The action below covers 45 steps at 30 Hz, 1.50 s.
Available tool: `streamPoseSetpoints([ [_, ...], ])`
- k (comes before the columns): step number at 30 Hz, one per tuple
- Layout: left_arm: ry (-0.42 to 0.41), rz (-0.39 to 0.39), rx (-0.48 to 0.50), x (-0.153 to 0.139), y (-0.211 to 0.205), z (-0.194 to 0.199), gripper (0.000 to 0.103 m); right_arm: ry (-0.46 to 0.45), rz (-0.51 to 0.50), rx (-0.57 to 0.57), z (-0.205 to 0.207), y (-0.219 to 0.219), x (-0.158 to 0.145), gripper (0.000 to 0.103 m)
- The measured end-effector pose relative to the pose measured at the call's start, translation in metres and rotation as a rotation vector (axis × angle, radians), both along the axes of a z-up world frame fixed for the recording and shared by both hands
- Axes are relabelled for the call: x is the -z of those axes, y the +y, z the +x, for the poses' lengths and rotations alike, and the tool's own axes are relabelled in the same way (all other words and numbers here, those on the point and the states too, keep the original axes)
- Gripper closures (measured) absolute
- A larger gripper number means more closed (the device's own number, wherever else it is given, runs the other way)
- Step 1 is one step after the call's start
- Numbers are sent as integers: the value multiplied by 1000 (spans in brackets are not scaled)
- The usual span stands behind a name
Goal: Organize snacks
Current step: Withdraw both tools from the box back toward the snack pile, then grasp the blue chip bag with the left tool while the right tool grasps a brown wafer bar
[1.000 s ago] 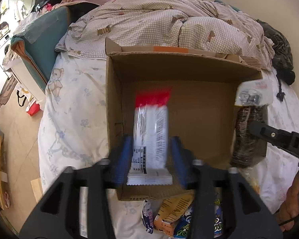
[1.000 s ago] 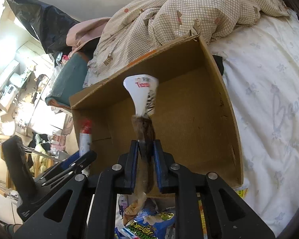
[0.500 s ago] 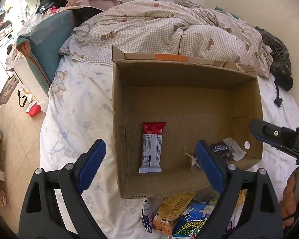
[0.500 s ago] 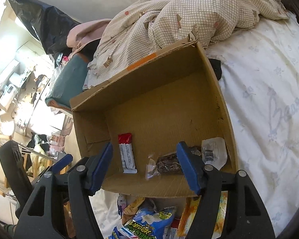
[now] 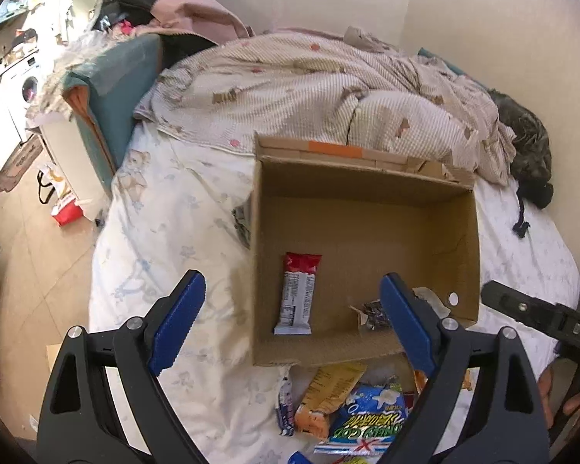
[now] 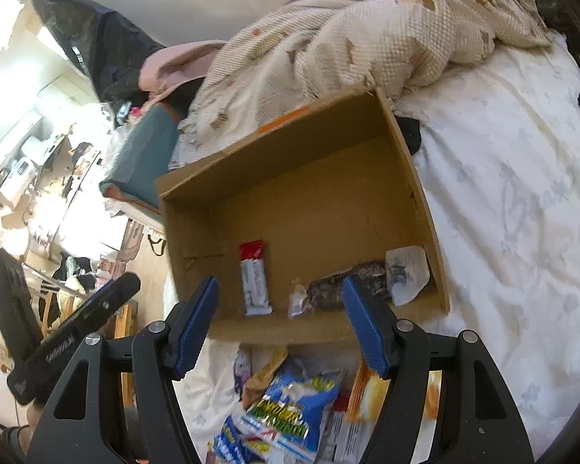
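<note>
While both tongs are spread wide with nothing between the blue pads, the left tongs (image 5: 292,309) and right tongs (image 6: 280,311) are held above the near edge of the cardboard box (image 5: 367,228) on the bed (image 5: 166,208). Inside the box, a red-topped bar (image 5: 297,294) is seen lying flat near the left wall, apart from a dark clear-wrapped snack (image 6: 352,284) toward the right. Loose snack packets (image 5: 359,413) are piled on the bed just before the box.

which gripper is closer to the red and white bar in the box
Left. The left gripper frames the red and white bar between its open jaws; the right gripper sits just right of it.
</note>
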<state>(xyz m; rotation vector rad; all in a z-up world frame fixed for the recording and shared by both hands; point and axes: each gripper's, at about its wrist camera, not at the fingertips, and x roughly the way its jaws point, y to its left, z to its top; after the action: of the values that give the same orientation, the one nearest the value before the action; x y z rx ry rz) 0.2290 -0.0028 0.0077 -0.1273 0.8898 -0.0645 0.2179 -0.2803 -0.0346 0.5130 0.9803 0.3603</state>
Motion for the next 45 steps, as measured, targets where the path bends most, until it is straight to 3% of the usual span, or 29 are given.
streamPoseSetpoints([
  [5, 4, -27, -9, -5, 18, -24, 6, -63, 39, -25, -31, -3, -19, 34],
  [10, 60, -32, -12, 3, 30, -48, 6, -52, 32, -53, -63, -3, -22, 34],
  [15, 136, -10, -19, 17, 35, -70, 6, -8, 20, -80, -90, -1, -18, 34],
  [21, 172, -1, -20, 27, 37, -90, 6, 115, -44, -118, -110, 0, 5, 34],
  [23, 178, 3, -21, 29, 37, -94, 6, 176, -98, -146, -115, 4, 17, 34],
  [27, 185, 4, -16, 30, 36, -95, 6, 386, -334, -247, -123, 25, 62, 34],
  [29, 186, 8, -8, 30, 34, -96, 6, 461, -395, -337, -130, 41, 81, 34],
  [33, 181, 28, 7, 31, 29, -95, 6, 543, -527, -473, -143, 73, 114, 35],
  [36, 197, 27, 5, 34, 31, -95, 6, 582, -566, -522, -149, 87, 138, 47],
  [38, 215, 10, -2, 38, 34, -94, 6, 568, -605, -529, -148, 93, 145, 70],
  [40, 221, 1, -10, 38, 36, -93, 6, 541, -602, -533, -147, 95, 141, 85],
  [45, 225, -16, -28, 38, 40, -92, 6, 414, -422, -409, -123, 73, 101, 86],
])
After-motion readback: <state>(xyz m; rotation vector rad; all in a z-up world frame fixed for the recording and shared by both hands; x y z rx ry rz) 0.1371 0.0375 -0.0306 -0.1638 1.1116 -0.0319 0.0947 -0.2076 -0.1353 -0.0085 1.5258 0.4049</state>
